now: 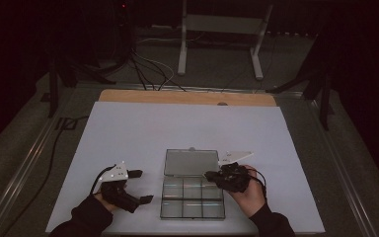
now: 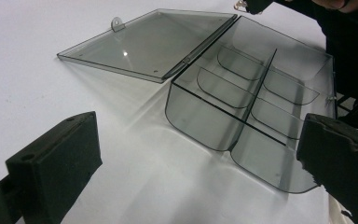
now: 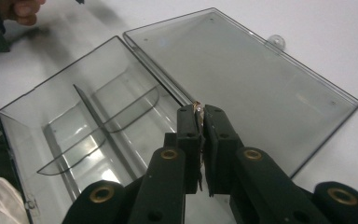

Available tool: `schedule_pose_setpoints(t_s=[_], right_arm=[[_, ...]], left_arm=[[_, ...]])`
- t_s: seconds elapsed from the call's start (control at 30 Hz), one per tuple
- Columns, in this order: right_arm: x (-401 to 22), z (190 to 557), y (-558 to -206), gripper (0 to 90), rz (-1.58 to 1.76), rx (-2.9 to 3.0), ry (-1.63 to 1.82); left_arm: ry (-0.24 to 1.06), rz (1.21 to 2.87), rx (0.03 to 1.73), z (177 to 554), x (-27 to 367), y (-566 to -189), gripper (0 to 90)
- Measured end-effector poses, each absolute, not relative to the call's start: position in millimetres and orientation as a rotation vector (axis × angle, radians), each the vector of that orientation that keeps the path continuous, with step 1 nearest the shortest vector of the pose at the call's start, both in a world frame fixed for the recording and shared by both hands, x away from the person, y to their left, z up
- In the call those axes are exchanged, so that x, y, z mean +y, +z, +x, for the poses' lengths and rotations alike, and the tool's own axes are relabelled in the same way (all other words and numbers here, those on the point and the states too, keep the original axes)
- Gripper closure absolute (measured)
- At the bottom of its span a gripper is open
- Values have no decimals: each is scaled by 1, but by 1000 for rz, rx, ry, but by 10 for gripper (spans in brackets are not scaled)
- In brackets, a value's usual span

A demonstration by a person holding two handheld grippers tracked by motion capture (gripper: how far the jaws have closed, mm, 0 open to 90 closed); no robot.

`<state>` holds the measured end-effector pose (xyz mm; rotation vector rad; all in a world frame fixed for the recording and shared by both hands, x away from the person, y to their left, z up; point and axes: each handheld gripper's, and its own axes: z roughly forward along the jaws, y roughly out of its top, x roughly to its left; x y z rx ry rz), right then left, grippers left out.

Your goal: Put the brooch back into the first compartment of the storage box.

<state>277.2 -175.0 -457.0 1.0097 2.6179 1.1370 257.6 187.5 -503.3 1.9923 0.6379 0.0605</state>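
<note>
A: Between the right gripper's [image 3: 200,114] closed jaws, what's pinched?
B: 1 small metallic sliver, too tiny to name. It hovers over the clear box [image 1: 192,195], near centre.
A: And the left gripper [image 1: 140,186]?
B: Spread wide, empty, just left of the box.
A: Progress?
B: Lid [image 1: 191,163] lies flat open on the far side; all 6 compartments look empty, so filling seems barely begun.

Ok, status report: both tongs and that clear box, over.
Left tongs open, beside the box. Right tongs shut on something thin, unclear what, above clear compartment box. Lid open flat. Nothing in the way.
</note>
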Motion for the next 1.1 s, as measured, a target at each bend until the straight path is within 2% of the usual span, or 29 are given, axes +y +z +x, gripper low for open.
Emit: schedule_pose_setpoints(t_s=[1.1], right_arm=[[-110,274,-464,855,847,2743,1149]], left_arm=[[55,1990,639,258,187,-503,7]])
